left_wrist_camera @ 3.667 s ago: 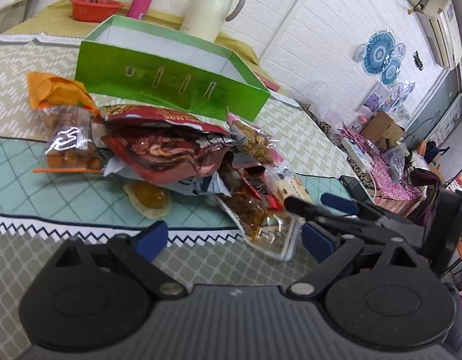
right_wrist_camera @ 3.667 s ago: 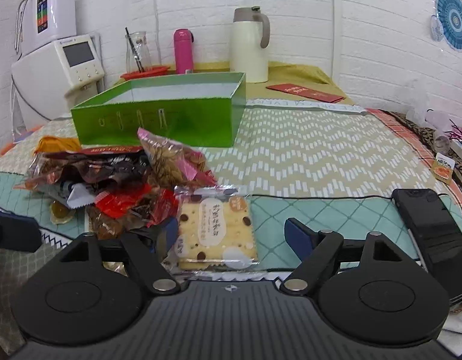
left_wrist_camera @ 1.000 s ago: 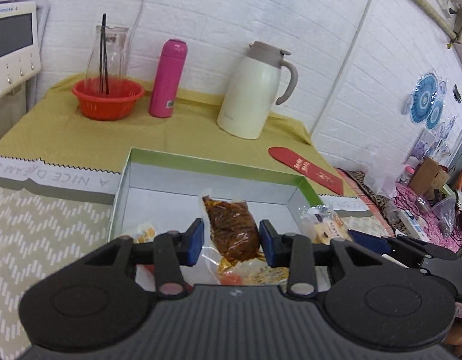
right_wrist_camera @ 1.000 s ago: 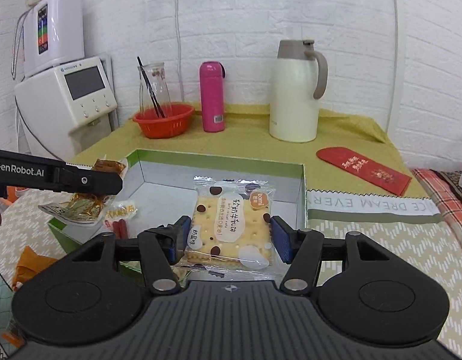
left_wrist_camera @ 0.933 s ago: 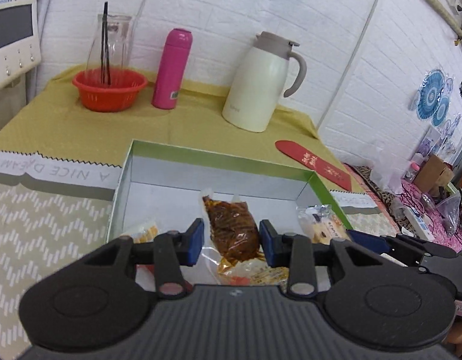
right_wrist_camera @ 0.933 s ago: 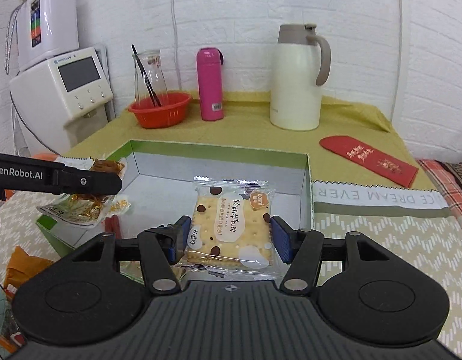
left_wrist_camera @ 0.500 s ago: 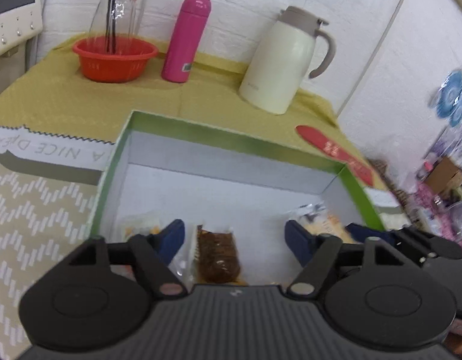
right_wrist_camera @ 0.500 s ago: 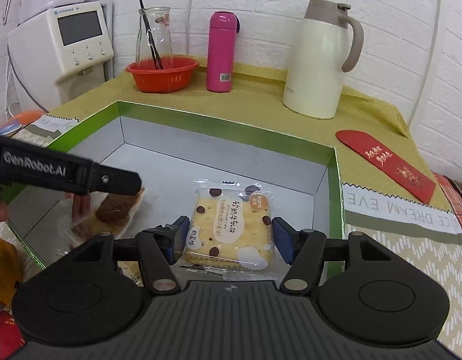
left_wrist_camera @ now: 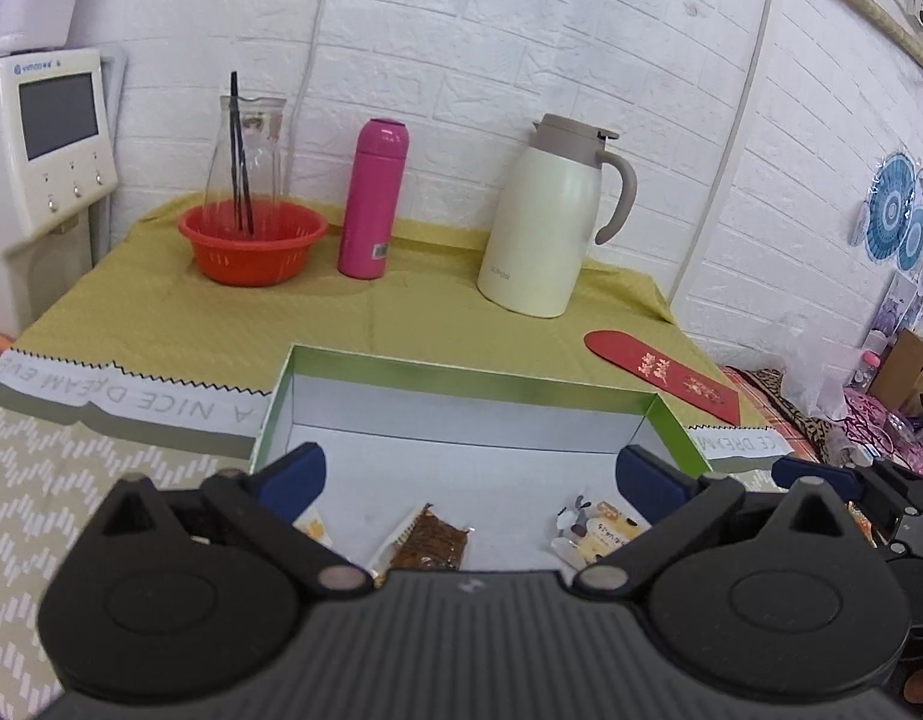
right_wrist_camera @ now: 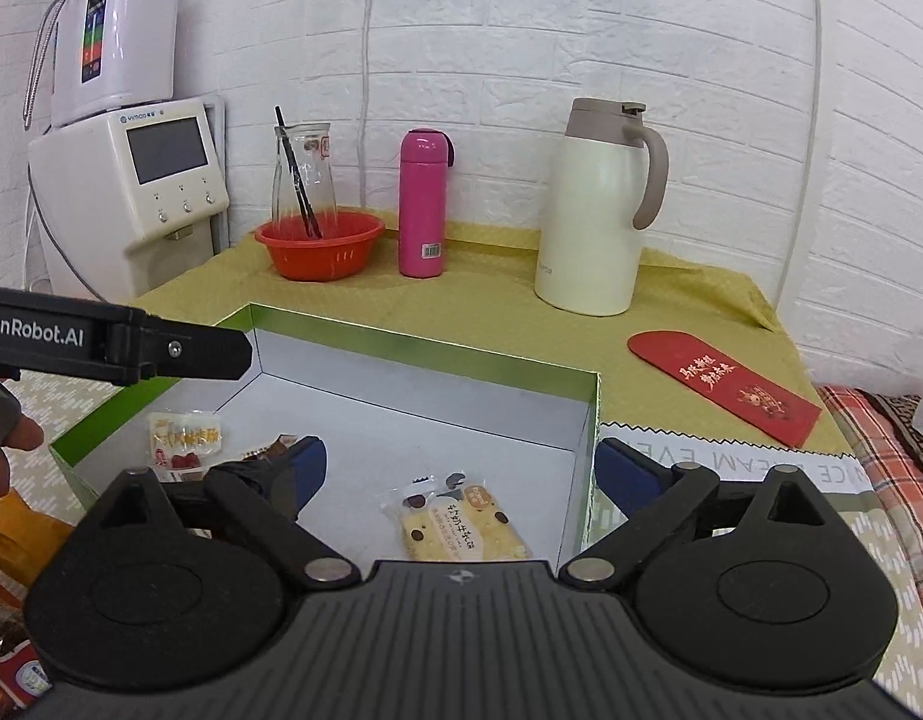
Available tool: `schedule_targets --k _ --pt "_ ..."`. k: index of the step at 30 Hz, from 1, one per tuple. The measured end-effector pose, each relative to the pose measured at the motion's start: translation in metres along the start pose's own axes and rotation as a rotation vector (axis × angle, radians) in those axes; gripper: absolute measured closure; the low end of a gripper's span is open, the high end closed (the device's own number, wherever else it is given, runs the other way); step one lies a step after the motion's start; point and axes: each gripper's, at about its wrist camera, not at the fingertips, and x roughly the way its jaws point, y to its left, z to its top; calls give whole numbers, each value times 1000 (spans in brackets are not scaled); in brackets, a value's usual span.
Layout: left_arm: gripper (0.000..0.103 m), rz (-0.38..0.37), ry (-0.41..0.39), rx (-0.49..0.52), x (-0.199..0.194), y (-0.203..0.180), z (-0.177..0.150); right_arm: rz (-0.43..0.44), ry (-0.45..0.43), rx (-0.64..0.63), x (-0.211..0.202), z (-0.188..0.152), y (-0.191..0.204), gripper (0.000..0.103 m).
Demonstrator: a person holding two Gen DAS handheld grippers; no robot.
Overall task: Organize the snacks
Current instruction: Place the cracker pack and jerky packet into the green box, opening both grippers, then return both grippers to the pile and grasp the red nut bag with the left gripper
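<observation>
**Two grippers hanging open over the green box**

Both tools are hovering above the box floor. The left gripper is spreading its jaws, nothing between the pads; the brown snack packet is lying below it at lower centre, long axis running away from the camera, near end hidden by the tool body. The right gripper is standing released, and the biscuit packet is resting on the floor beneath, long axis slanting toward the upper left, lower edge cut off.

Only the right view is showing the white-and-red packet at left. The green box is filling mid-frame. Farther back, the red envelope is lying flat.
</observation>
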Motion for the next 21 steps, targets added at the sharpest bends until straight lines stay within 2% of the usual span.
schedule_targets --k 12,21 --pt "0 18 -63 50 -72 -22 -14 0 -59 -20 -72 -9 15 0" --pt "0 -79 -113 68 -141 -25 -48 7 -153 0 -142 -40 22 0"
